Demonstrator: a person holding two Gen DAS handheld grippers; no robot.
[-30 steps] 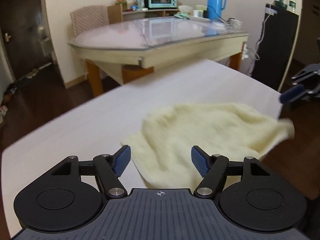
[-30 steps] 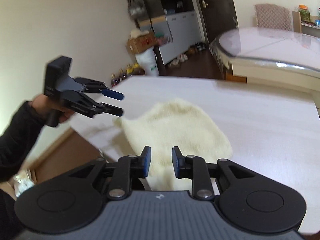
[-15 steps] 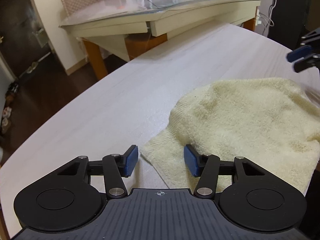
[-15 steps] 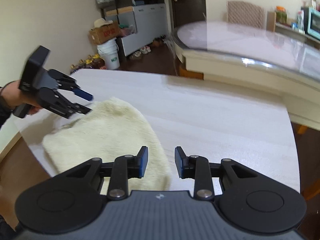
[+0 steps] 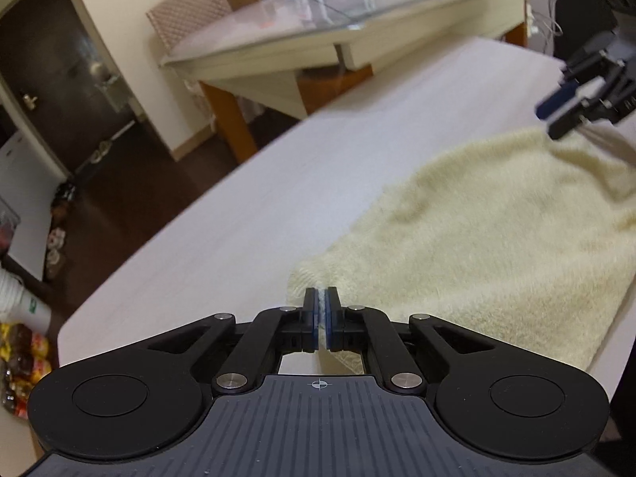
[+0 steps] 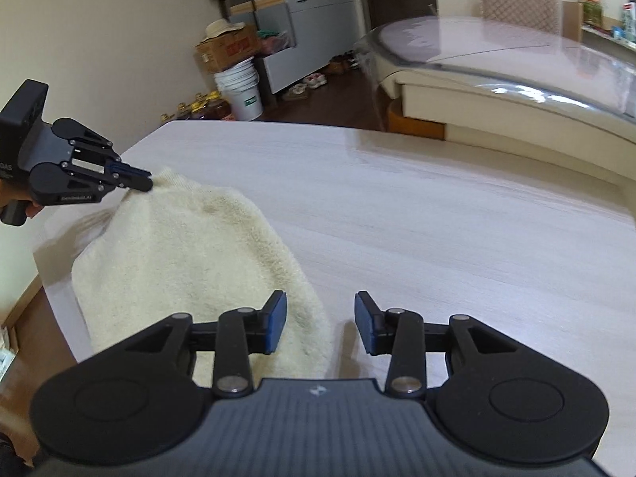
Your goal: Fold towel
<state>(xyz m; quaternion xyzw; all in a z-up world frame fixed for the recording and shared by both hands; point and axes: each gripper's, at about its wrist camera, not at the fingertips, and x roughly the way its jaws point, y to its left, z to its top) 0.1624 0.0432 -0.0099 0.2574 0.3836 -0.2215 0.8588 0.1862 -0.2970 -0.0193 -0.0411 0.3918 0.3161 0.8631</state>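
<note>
A cream towel (image 5: 497, 230) lies rumpled on the pale wooden table (image 5: 278, 198), close to its edge. My left gripper (image 5: 321, 298) is shut on the towel's near corner, with cloth pinched between the blue pads. In the right wrist view the same left gripper (image 6: 143, 179) grips the far corner of the towel (image 6: 187, 254). My right gripper (image 6: 320, 314) is open just above the towel's other end, its left finger over the cloth edge and its right finger over bare table (image 6: 437, 218). In the left wrist view the right gripper (image 5: 552, 119) hovers at the far end.
A glass-topped table (image 6: 497, 63) stands beyond a gap of dark floor. White buckets (image 6: 244, 91) and a cardboard box (image 6: 226, 49) sit by the wall. A hand (image 6: 16, 206) holds the left gripper off the table's edge.
My left gripper has closed on the towel's corner. My right gripper has opened wider and come down over the towel's other end.
</note>
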